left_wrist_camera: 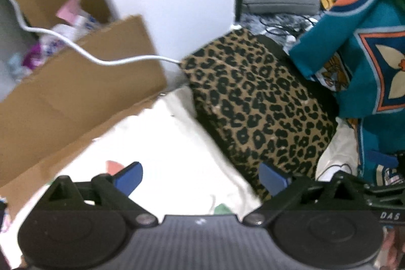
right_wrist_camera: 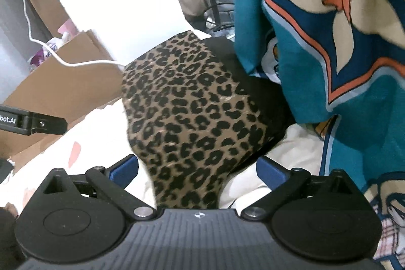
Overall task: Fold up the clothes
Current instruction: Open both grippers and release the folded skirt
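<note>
Both my tools are empty right now. My left gripper has its blue pads spread wide over the white bedding, nothing between them. My right gripper is just as wide — the near end of the leopard-print garment runs in between the pads, but neither pad touches it as far as I can see.

The leopard piece lies on the bedding as a roughly rectangular, partly folded slab, with a black layer showing along its right side — lining or a second garment, can't tell which. Its far end sits near the cardboard box and the white cable. A teal patterned cloth hangs beside it on the right and overlaps its far right corner.

Handling, my read: thin knit or jersey, light, fully limp, no stiffness to lever against. It'll sag and drag if lifted by one point, and the layers may slide apart. Not fragile.

Where I'd grip: the two near corners, one tool each, pinching through all layers at the edge instead of the middle. Right tool is already lined up on the near end; left needs to shift over to the garment's left edge. Watch the teal cloth — a pinch near the right corner could catch it too.
</note>
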